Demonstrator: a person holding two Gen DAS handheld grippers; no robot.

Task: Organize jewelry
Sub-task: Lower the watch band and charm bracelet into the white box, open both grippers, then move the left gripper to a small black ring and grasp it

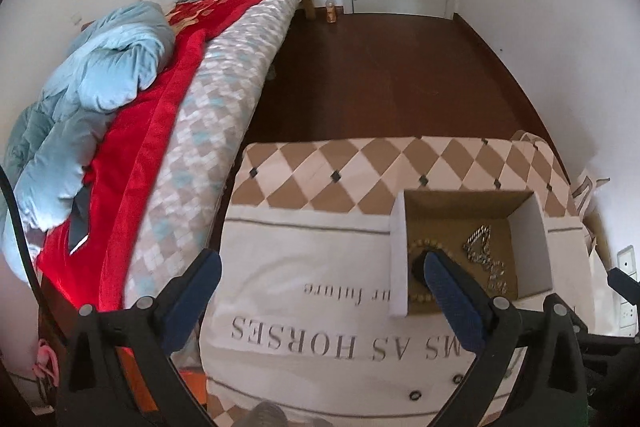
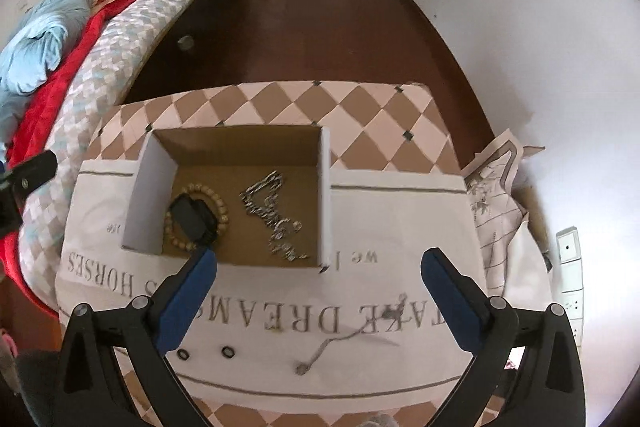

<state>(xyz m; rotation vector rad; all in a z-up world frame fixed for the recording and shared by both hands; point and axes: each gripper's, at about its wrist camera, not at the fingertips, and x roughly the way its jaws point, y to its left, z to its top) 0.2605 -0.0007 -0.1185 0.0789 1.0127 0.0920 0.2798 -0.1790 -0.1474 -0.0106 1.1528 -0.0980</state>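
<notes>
Both grippers released and empty — left gripper (image 1: pixel 322 291), right gripper (image 2: pixel 318 281); chain (image 2: pixel 272 217) and bracelet (image 2: pixel 197 217) sit in the box (image 2: pixel 146 187). Next you likely take the thin necklace (image 2: pixel 320 353) at 6 o'clock of the right gripper — needs a low pinch flat to the surface (image 2: pixel 400 227).

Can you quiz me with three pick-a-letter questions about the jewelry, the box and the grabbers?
1. Where does the beaded bracelet lie?
A. on the bed
B. inside the cardboard box
C. on the floor

2. How many small dark rings lie on the cloth in front of the box?
A. two
B. five
C. none

3. How do the right gripper jaws stand?
A. shut on a ring
B. shut on nothing
C. wide open, holding nothing

Answers: 1 B, the beads rest on the box floor beside the silver chain. 2 A, two rings sit side by side. 3 C, the blue pads stand far apart with nothing between.
</notes>
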